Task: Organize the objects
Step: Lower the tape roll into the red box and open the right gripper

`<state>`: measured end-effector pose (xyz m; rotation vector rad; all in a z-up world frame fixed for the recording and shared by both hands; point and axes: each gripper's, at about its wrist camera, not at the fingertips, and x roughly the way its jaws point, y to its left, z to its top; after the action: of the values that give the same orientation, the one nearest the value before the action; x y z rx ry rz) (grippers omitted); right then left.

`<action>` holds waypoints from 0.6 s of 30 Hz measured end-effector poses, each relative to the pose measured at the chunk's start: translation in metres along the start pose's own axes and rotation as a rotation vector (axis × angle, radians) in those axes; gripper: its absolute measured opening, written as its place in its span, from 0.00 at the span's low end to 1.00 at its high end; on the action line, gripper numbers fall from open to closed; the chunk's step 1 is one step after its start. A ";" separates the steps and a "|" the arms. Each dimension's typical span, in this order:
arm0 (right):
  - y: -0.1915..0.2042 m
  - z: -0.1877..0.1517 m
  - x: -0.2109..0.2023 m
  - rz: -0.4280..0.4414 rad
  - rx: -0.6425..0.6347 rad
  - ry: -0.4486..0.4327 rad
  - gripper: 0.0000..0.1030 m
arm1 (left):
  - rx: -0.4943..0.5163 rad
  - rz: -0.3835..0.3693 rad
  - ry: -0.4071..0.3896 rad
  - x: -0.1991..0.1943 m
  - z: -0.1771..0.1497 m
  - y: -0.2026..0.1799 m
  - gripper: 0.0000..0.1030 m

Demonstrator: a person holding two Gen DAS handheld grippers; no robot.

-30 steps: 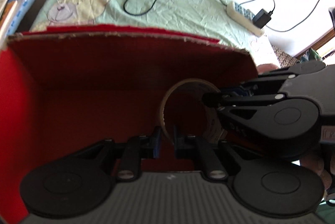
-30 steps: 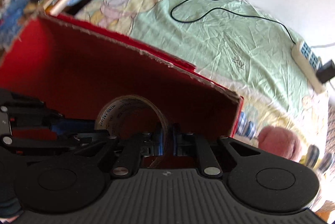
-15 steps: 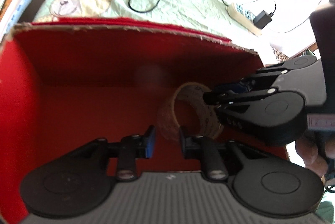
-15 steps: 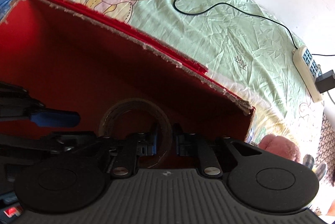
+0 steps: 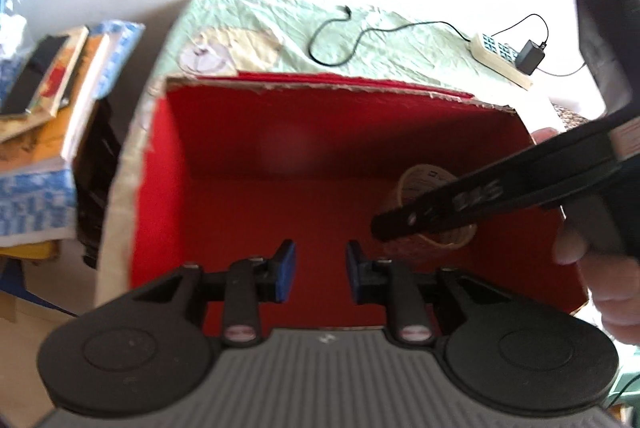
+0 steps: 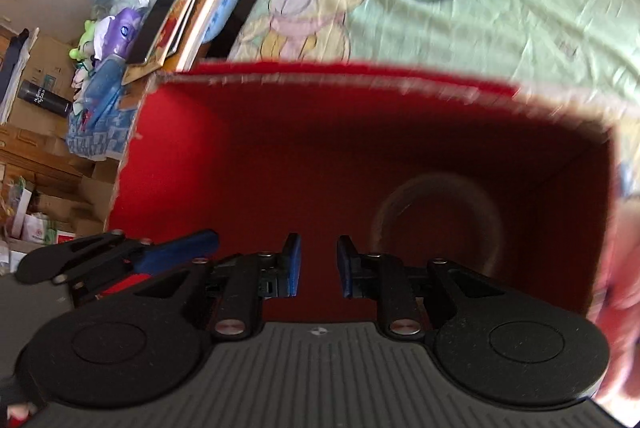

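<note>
Left gripper (image 5: 321, 270), right gripper (image 6: 318, 265) spread, empty, over red box (image 5: 280, 164).

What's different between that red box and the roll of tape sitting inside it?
The red box is large, square-cornered and bright red inside, with torn cardboard edges; the roll of tape is small, round and tan with a hollow middle. The box holds things; the roll is the only thing in it, lying near its right wall. Neither is gripped.
</note>
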<state>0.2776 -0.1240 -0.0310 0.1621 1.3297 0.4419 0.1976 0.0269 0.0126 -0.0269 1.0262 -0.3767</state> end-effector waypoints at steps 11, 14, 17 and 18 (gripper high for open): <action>-0.011 -0.019 -0.003 -0.182 0.025 -0.021 0.19 | 0.016 0.056 -0.016 0.001 0.002 -0.006 0.35; -0.020 -0.024 -0.006 -0.212 0.048 -0.032 0.19 | 0.027 0.077 -0.023 -0.001 0.001 -0.011 0.40; -0.026 -0.031 -0.014 -0.185 0.077 -0.069 0.20 | 0.054 0.106 -0.039 -0.003 0.002 -0.019 0.44; -0.027 -0.034 -0.020 -0.167 0.080 -0.092 0.20 | 0.066 0.117 -0.042 -0.004 0.002 -0.022 0.45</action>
<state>0.2475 -0.1607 -0.0307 0.1350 1.2597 0.2377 0.1916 0.0073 0.0212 0.0846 0.9685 -0.3018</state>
